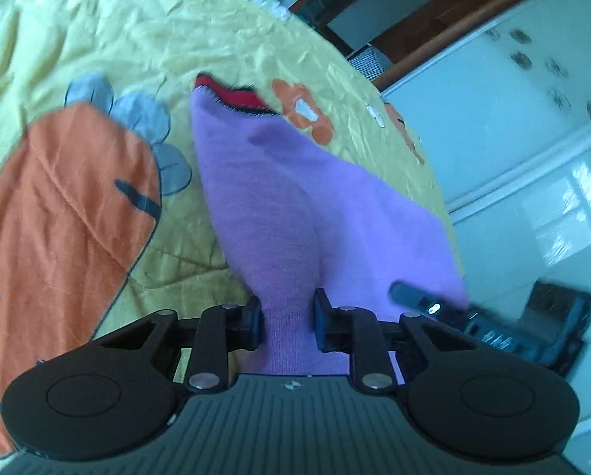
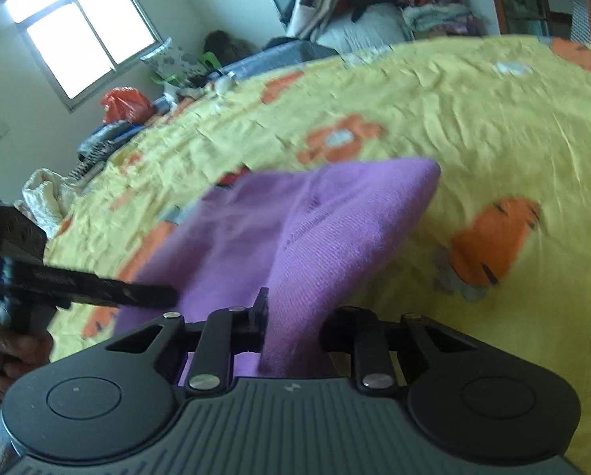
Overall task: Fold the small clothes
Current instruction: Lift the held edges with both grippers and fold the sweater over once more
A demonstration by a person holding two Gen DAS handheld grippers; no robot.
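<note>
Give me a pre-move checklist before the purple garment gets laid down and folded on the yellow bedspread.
1. Left gripper shut on the purple knit garment: ok, cloth is bunched between its fingers.
2. Right gripper shut on the same garment: ok, a fold runs between its fingers.
3. Garment spread flat between the two grips: not ok, it hangs in folds and creases.
4. Red and black trim at the far end lying neatly: cannot tell, blurred.
5. Yellow quilted bedspread with orange carrot print free beneath the garment: ok in the part that shows.
6. Grips apart from each other: ok, the left gripper shows off to the side in the right wrist view.
</note>
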